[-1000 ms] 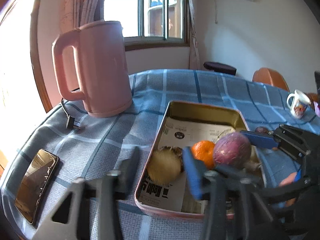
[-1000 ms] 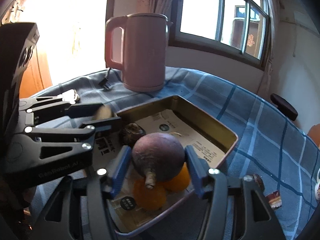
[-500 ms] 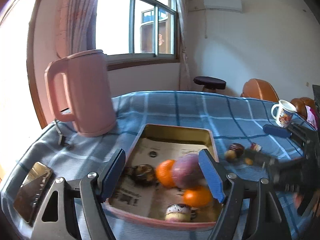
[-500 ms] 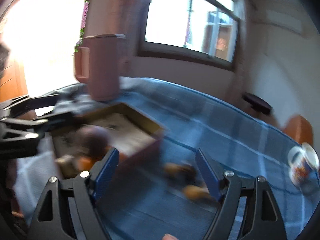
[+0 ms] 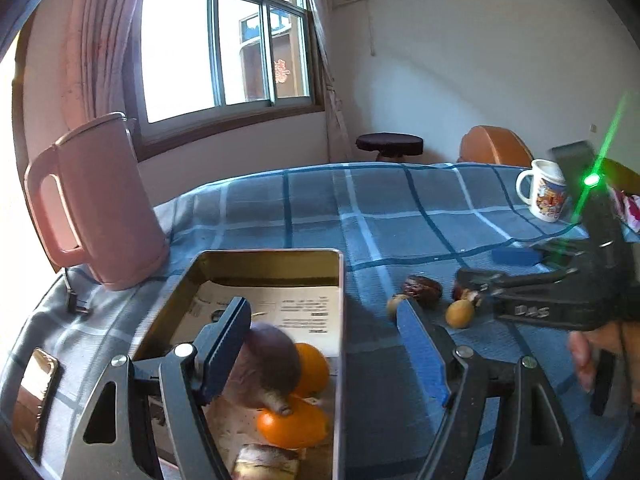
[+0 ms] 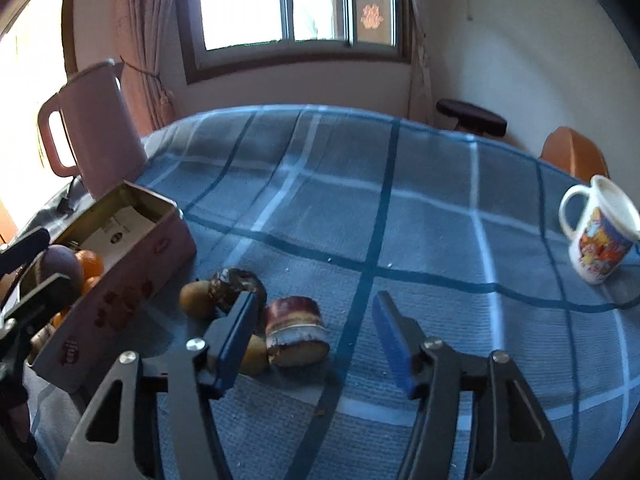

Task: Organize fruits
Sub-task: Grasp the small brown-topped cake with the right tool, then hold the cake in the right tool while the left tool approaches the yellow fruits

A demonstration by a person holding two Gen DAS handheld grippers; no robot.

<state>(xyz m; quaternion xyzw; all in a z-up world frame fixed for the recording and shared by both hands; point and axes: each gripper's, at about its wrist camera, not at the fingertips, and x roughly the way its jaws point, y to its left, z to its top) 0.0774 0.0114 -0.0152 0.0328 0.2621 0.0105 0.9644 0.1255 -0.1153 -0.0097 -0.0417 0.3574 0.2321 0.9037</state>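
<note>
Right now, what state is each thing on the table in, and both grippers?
Tin: open, holding fruit.
Purple fruit: resting in the tin on the oranges.
Kettle: upright, lid shut.
Mug: upright.
Left gripper: open, empty.
Right gripper: open, empty, jaws have just been closing.

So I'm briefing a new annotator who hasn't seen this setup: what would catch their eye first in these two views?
Probably the tall pink kettle at the far left of the blue checked tablecloth, under the bright window. Next, the gold-lined tin beside it, holding a purple fruit on top of oranges. Then the few small items loose on the cloth just right of the tin, including a small cake.
</note>
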